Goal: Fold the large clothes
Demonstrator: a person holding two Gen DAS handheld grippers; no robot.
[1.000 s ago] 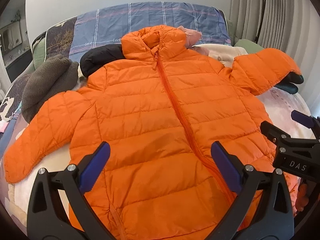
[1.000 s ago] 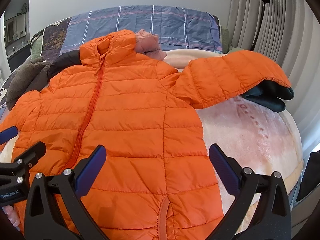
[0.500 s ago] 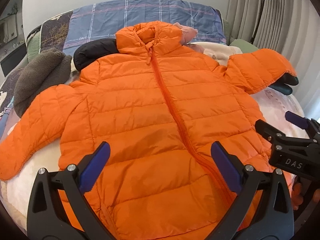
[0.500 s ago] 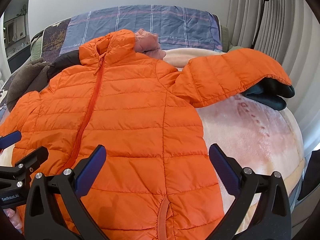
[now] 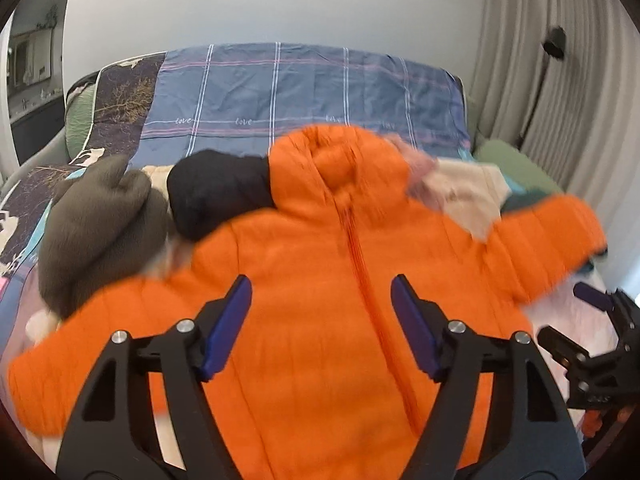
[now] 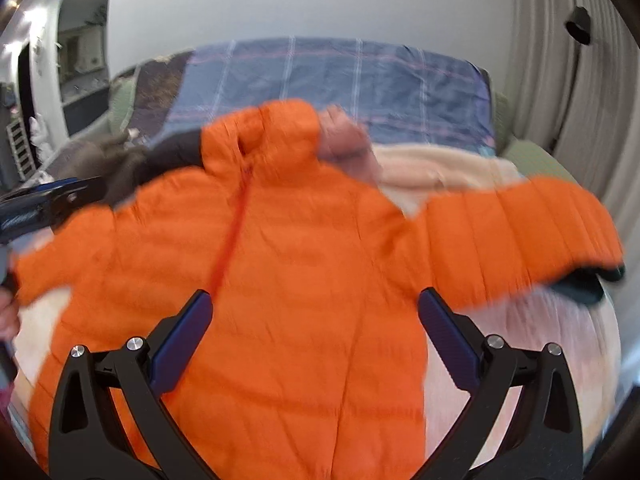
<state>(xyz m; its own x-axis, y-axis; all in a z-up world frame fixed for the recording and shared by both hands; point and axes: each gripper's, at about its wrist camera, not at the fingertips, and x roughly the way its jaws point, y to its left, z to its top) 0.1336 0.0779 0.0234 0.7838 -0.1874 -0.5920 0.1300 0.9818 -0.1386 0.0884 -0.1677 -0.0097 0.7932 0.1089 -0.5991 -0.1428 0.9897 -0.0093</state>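
While both cameras were smeared with motion, the left wrist view still showed the orange puffer jacket (image 5: 320,312) lying front-up on the bed (image 5: 304,88), zip closed, hood toward the blue checked quilt and both sleeves flung outward. Its left sleeve ran toward a grey fleece heap (image 5: 100,224), with a black garment (image 5: 216,196) tucked beside the hood. The left gripper (image 5: 320,324) hovered above the chest panel, its jaws closing yet with nothing between them, the blue pads clear of the cloth.

From the right wrist view, the right gripper (image 6: 314,340) hung over the jacket's lower half with its jaws spread wide and empty. The jacket's right sleeve reached out across a pale blanket (image 6: 440,172), its cuff resting on a dark green item (image 6: 588,288). The other gripper showed at the left edge, blurred.

To my eye the jacket would be light, soft and springy, with a slick shell likely to slide and puff back open after a fold. Pinching a cuff or the stitched hem edge seemed safer than the puffed panels; folding had not begun.
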